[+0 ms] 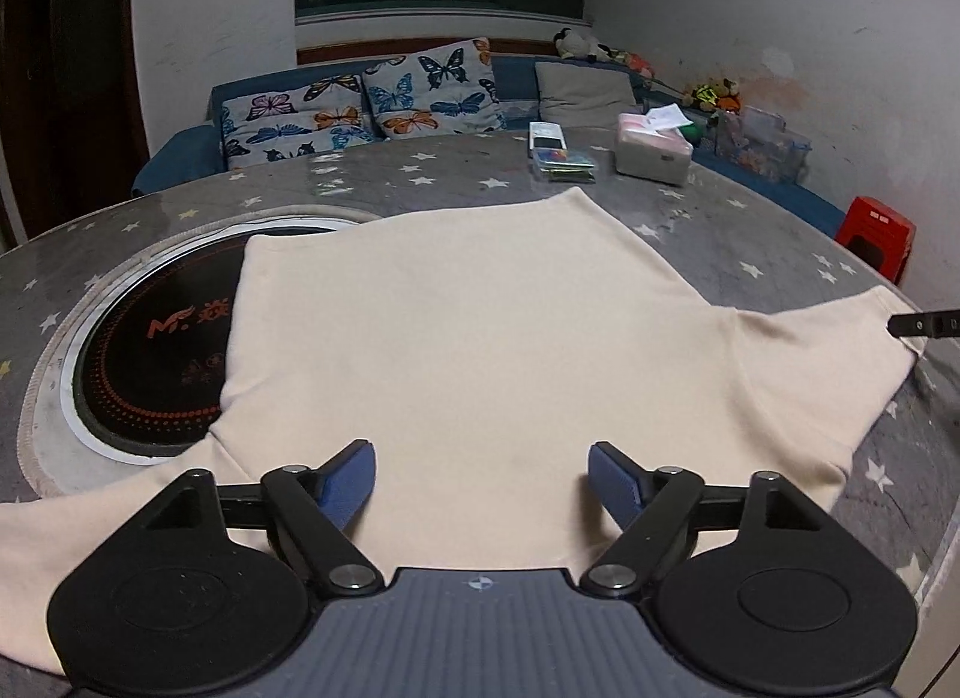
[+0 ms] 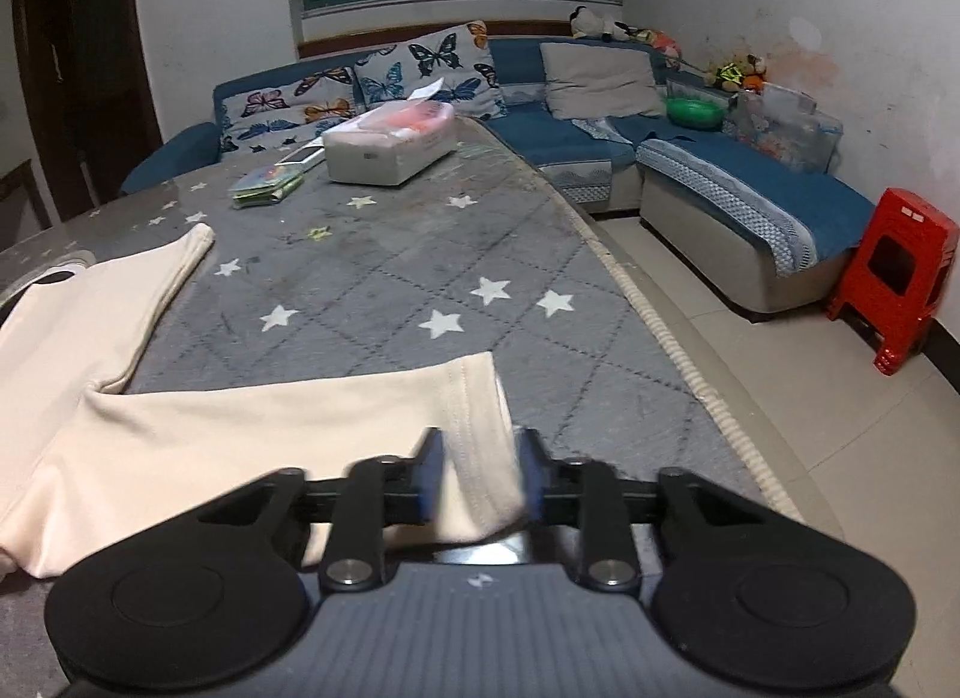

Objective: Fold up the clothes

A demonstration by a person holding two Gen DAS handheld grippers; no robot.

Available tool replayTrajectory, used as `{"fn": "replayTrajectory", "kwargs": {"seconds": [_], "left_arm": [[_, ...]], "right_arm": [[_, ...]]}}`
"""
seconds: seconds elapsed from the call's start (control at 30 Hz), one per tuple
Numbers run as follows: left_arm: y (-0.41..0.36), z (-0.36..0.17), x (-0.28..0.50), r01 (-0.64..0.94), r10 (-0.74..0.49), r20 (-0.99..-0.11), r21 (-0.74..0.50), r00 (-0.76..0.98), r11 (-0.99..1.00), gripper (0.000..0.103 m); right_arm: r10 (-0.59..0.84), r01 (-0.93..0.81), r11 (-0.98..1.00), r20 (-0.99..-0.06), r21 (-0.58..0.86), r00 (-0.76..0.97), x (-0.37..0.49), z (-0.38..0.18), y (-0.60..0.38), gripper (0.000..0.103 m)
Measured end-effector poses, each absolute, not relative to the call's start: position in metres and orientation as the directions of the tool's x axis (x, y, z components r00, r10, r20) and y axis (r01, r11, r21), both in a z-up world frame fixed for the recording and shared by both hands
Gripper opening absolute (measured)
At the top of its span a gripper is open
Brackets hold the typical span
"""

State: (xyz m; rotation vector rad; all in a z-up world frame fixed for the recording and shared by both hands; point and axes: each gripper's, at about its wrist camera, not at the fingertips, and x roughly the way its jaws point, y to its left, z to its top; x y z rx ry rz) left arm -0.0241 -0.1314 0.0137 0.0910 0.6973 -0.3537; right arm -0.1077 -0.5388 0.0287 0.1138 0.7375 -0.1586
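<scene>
Shirt: cream, plain, spread flat on the grey star-print table cover, one edge overlapping the round black cooktop. One sleeve extends toward the table's right edge. Left gripper: jaws wide apart, positioned over the shirt's near edge, nothing between the blue pads. Right gripper: jaws partly closed, the sleeve cuff lies between them; motion blur prevents confirming a firm grip.
</scene>
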Motion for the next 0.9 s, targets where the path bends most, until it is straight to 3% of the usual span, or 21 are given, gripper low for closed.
{"fn": "replayTrajectory", "kwargs": {"seconds": [0.2, 0.3, 0.37, 0.57, 0.6, 0.67, 0.73, 0.83, 0.9], "left_arm": [[-0.135, 0.010, -0.032, 0.364, -0.292, -0.642, -0.022, 0.708, 0.931, 0.102], [-0.130, 0.013, -0.034, 0.367, -0.301, -0.633, -0.030, 0.713, 0.930, 0.103], [-0.127, 0.016, -0.036, 0.368, -0.308, -0.626, -0.036, 0.717, 0.929, 0.103], [-0.117, 0.022, -0.041, 0.372, -0.326, -0.605, -0.053, 0.727, 0.927, 0.103], [-0.115, 0.023, -0.042, 0.373, -0.329, -0.601, -0.056, 0.728, 0.926, 0.103], [-0.108, 0.026, -0.045, 0.364, -0.333, -0.587, -0.070, 0.738, 0.929, 0.103], [-0.100, 0.029, -0.048, 0.355, -0.337, -0.572, -0.084, 0.748, 0.931, 0.103], [-0.091, 0.031, -0.053, 0.327, -0.307, -0.570, -0.072, 0.762, 0.942, 0.103], [-0.085, 0.031, -0.055, 0.301, -0.282, -0.570, -0.063, 0.772, 0.952, 0.103]], "right_arm": [[-0.172, 0.200, 0.979, -0.648, -0.031, 0.742, -0.100, 0.038, -0.534, 0.007], [-0.184, 0.213, 0.976, -0.668, -0.039, 0.721, -0.093, 0.031, -0.538, 0.009], [-0.200, 0.220, 0.974, -0.667, -0.056, 0.718, -0.090, 0.028, -0.538, 0.019], [-0.184, 0.195, 0.979, -0.635, -0.054, 0.750, -0.092, 0.044, -0.530, 0.026], [-0.165, 0.178, 0.983, -0.631, -0.045, 0.758, -0.092, 0.046, -0.526, 0.029], [-0.112, 0.118, 0.993, -0.621, -0.030, 0.776, -0.093, 0.053, -0.511, 0.046], [-0.059, 0.052, 0.998, -0.614, -0.029, 0.787, -0.094, 0.058, -0.494, 0.048], [0.030, -0.043, 0.999, -0.612, -0.006, 0.790, -0.092, 0.062, -0.468, 0.061], [0.075, -0.103, 0.995, -0.617, -0.009, 0.784, -0.092, 0.062, -0.452, 0.061]]}}
